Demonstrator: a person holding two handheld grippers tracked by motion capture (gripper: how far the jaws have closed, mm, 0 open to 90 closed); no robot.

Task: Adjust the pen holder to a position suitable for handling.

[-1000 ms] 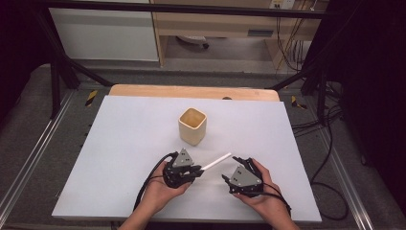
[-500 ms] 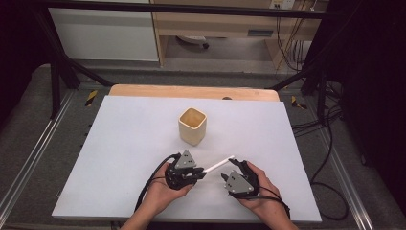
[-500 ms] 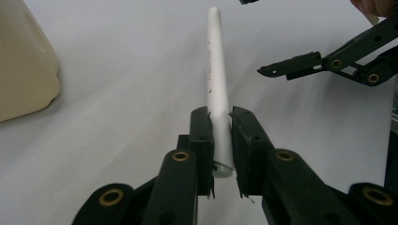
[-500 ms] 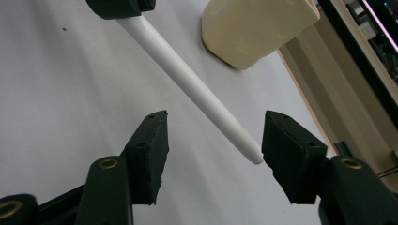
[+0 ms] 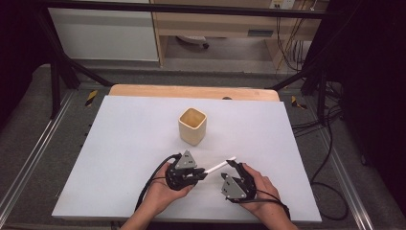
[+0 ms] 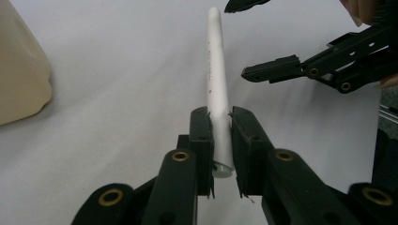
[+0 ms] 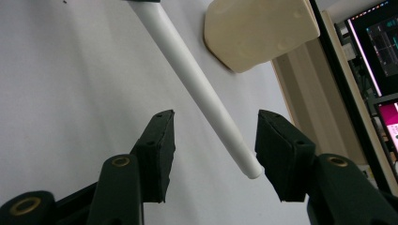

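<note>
High view. Left claw [image 5: 200,175], lower centre of frame: clamped on one end of a white tube [image 5: 220,166], which slants up and right across the white desk [image 5: 119,143]. Right claw [image 5: 233,165], just right of it: jaws partly apart, set about the tube's free end. Its jaws have just been closing, with the tube between them and no contact seen yet. Tan cup [image 5: 192,126], mouth up, stands above the claws near frame centre, apart from both.

Left claw view. Left claw [image 6: 220,123]: pads pinch the white tube [image 6: 215,70] near its plugged end; the tube runs straight up the frame. Right claw [image 6: 256,40] enters from upper right, one jaw on each side of the far end. Tan cup [image 6: 21,70] at left edge.

Right claw view. Right claw [image 7: 213,147]: a gap shows on both sides of the white tube [image 7: 197,84], whose tip lies nearer the right-hand pad. Centre the tip before pinching, so it does not skid out. Tan cup [image 7: 258,33] at top.

Room: bare desk lies left, right and beyond the cup; the near desk edge sits close under both hands, so lift upward, not back.
</note>
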